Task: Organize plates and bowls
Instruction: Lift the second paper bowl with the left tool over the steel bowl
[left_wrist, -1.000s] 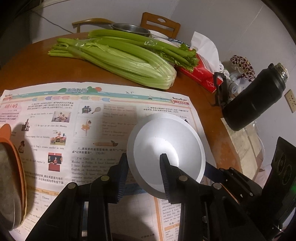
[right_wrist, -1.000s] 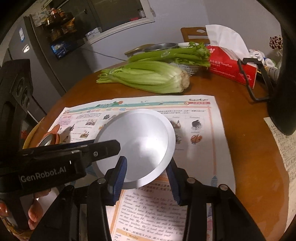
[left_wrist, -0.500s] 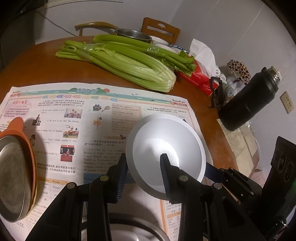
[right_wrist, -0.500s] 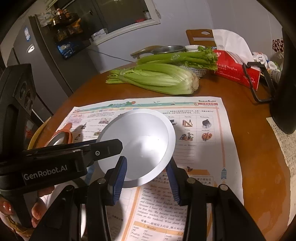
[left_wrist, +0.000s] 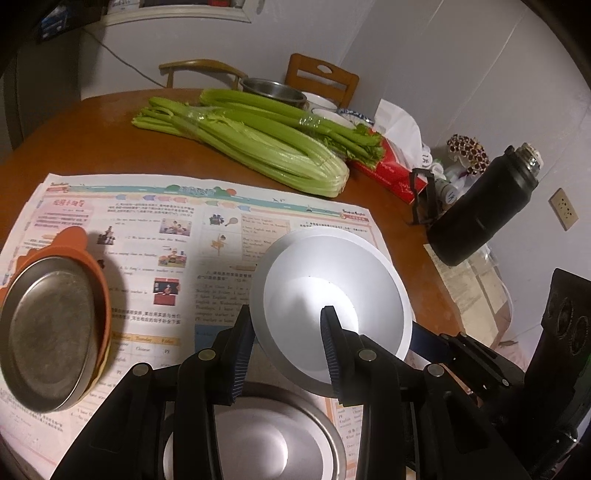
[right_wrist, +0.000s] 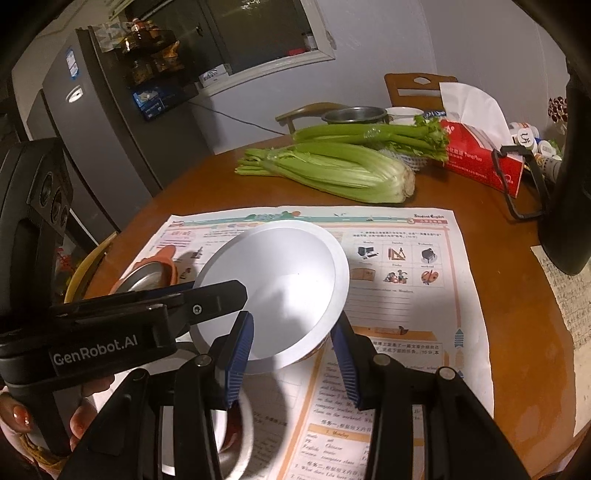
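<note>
A white bowl (left_wrist: 332, 291) is held in the air over the newspaper, tilted. My left gripper (left_wrist: 288, 332) is shut on its near rim, one finger inside and one outside. My right gripper (right_wrist: 295, 339) has the same bowl (right_wrist: 280, 288) between its fingers at the rim; its pads look close to the bowl's wall. A steel plate on an orange tray (left_wrist: 48, 328) lies at the left. Another steel bowl (left_wrist: 258, 443) sits below my left gripper, and a white bowl (right_wrist: 225, 435) shows under the right one.
Celery bunches (left_wrist: 258, 147) lie across the round wooden table (left_wrist: 74, 140). A red tissue box (left_wrist: 391, 170), a black flask (left_wrist: 480, 214), and a steel basin with small bowls (left_wrist: 277, 90) stand at the back. Newspaper (left_wrist: 147, 229) covers the near table.
Both grippers have lifted the white bowl and pulled back toward me. The orange tray with its steel plate and a steel bowl below have come into view.
</note>
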